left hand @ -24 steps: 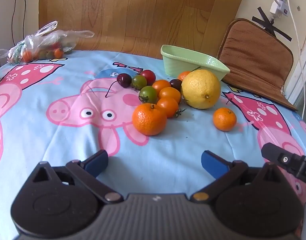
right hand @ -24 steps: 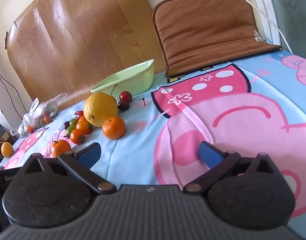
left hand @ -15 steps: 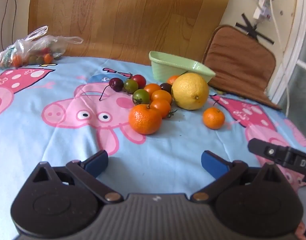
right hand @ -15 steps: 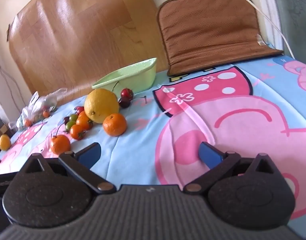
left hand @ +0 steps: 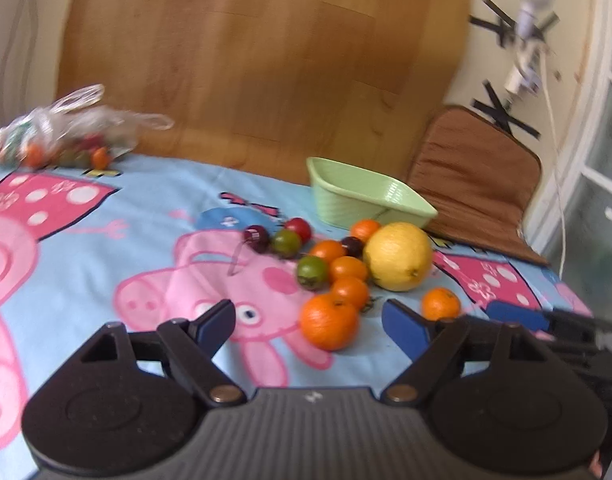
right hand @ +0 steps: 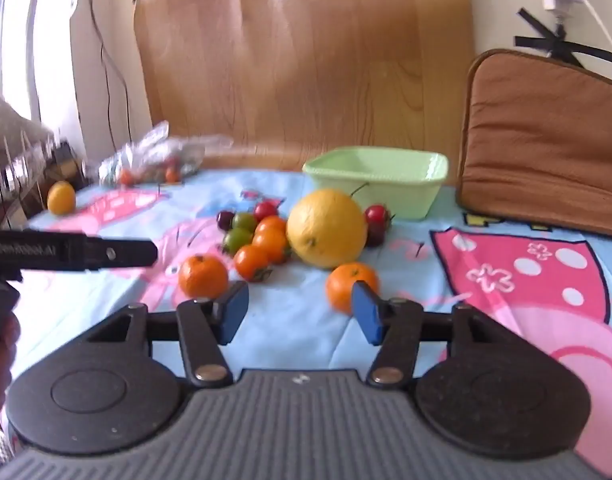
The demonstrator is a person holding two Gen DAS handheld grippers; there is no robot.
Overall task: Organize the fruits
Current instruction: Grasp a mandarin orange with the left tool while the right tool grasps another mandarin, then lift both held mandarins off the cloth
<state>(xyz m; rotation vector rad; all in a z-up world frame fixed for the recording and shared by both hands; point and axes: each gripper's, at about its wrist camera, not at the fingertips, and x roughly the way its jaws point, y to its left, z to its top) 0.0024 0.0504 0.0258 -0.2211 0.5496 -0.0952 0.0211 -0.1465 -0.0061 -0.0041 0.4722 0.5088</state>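
A cluster of fruit lies on the blue cartoon tablecloth: a big yellow citrus, a large mandarin, a small mandarin, and several small orange, green and red tomatoes and cherries. A light green basket stands empty behind them. My left gripper is open and empty, above the cloth just in front of the large mandarin. My right gripper is open and empty, its right finger beside the small mandarin.
A clear plastic bag of small fruit lies at the far left. A lone yellow fruit sits near the left edge. A brown cushion leans at the back right, against a wooden board.
Both grippers' jaws have narrowed but stay open. The right gripper has swung left to face the fruit cluster. The left gripper has moved closer to the large mandarin.
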